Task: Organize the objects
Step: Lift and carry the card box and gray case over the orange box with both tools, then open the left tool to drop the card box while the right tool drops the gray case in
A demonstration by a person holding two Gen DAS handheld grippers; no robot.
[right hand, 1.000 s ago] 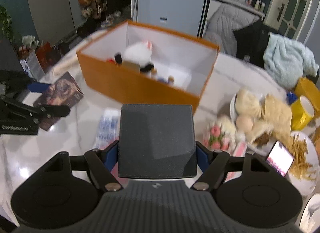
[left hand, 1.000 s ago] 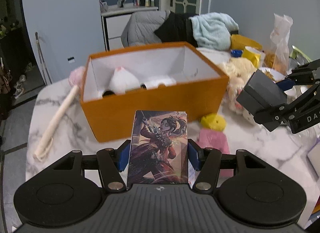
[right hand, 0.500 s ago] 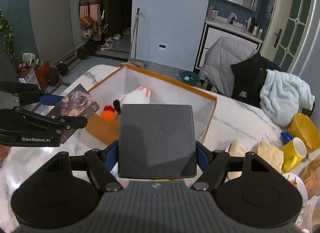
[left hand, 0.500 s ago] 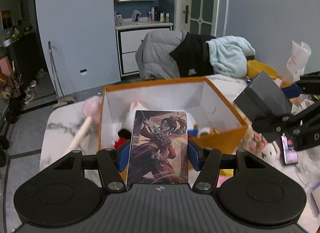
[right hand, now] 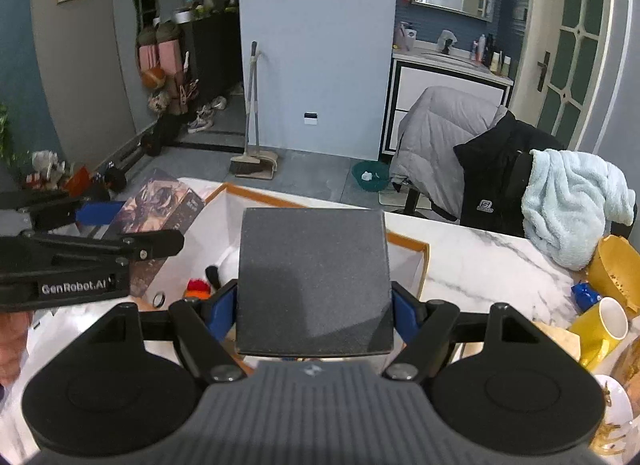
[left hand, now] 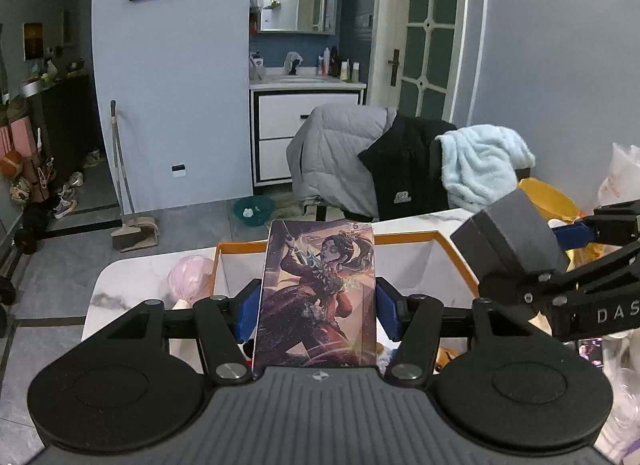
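My left gripper [left hand: 316,311] is clamped on the flat illustrated box [left hand: 316,297] by its long edges, my right gripper [right hand: 314,315] on the dark grey box [right hand: 314,281], both over the orange bin [right hand: 416,261]; they look light, stiff, smooth-sided, could slip.

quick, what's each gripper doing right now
Left gripper: closed on the illustrated card box.
Right gripper: closed on the dark grey box.
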